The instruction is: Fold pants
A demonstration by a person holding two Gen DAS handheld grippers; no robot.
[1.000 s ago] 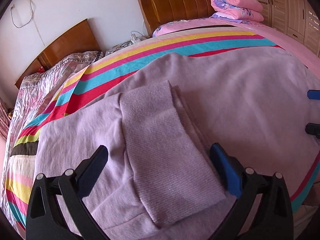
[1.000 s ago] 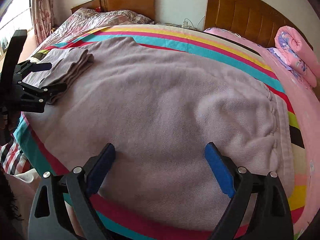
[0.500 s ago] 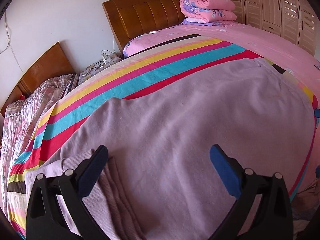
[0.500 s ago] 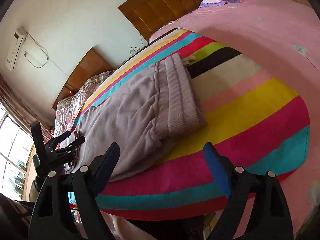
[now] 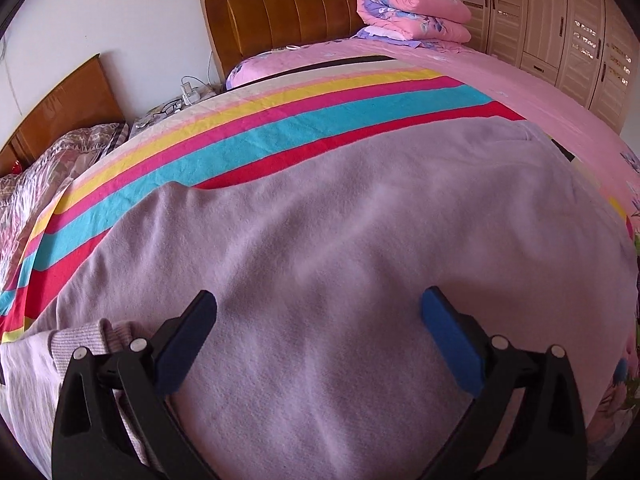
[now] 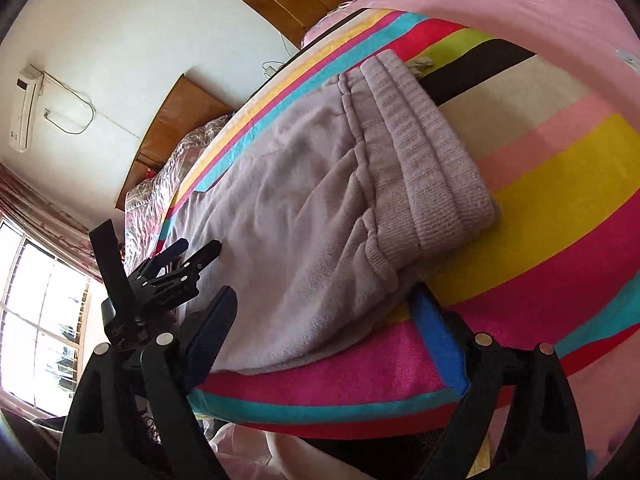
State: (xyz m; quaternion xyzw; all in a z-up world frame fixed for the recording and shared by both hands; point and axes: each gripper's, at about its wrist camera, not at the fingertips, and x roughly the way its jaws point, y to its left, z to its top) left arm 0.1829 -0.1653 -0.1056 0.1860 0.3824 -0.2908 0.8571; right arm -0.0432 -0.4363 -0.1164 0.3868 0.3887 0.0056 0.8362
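Note:
Lilac knit pants lie flat across the striped bedspread. Their ribbed cuffs lie folded over at the lower left of the left wrist view. The ribbed waistband shows in the right wrist view, on the bed near its front edge. My left gripper is open and empty just above the middle of the pants; it also shows in the right wrist view. My right gripper is open and empty, its fingers either side of the pants' near edge below the waistband.
A rolled pink quilt lies by the wooden headboard. A wardrobe stands at the right. A second bed is at the left, with a window beyond. The bed's front edge is under my right gripper.
My left gripper moved right from the folded cuffs to above the middle of the pants. My right gripper swung from the pants' middle to the waistband end at the bed's edge.

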